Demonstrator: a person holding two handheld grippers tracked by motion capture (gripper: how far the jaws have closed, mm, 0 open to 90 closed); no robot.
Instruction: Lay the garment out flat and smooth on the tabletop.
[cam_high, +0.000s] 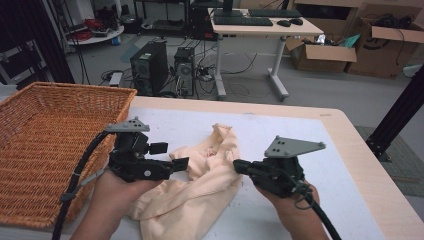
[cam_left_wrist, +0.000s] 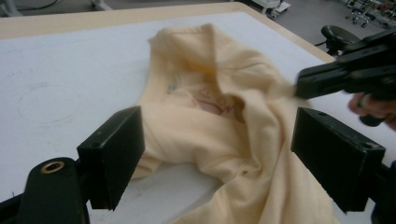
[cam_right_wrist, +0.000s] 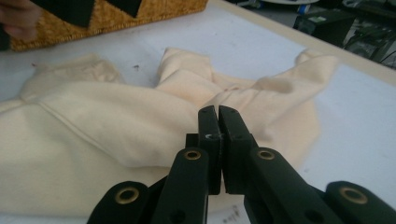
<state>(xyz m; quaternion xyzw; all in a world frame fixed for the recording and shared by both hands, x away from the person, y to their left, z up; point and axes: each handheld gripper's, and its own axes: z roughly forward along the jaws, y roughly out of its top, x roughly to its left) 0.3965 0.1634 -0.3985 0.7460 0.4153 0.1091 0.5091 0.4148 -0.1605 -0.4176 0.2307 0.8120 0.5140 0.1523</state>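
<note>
A white table (cam_high: 300, 130) bears a wicker basket (cam_high: 45, 145) at its left edge and a cream shirt (cam_high: 200, 185) crumpled at its middle, between the two grippers. The left gripper (cam_high: 172, 156) stands released, jaws wide apart around a fold of the shirt without pressing it. The right gripper (cam_right_wrist: 218, 122) is clenched, its jaws meeting at the shirt's edge; whether cloth is pinched between them I cannot tell.

I'm losing the cloth's (cam_right_wrist: 116, 135) near edge behind my right gripper (cam_right_wrist: 218, 122); whether the shut jaws are pinching fabric, I can't tell.
</note>
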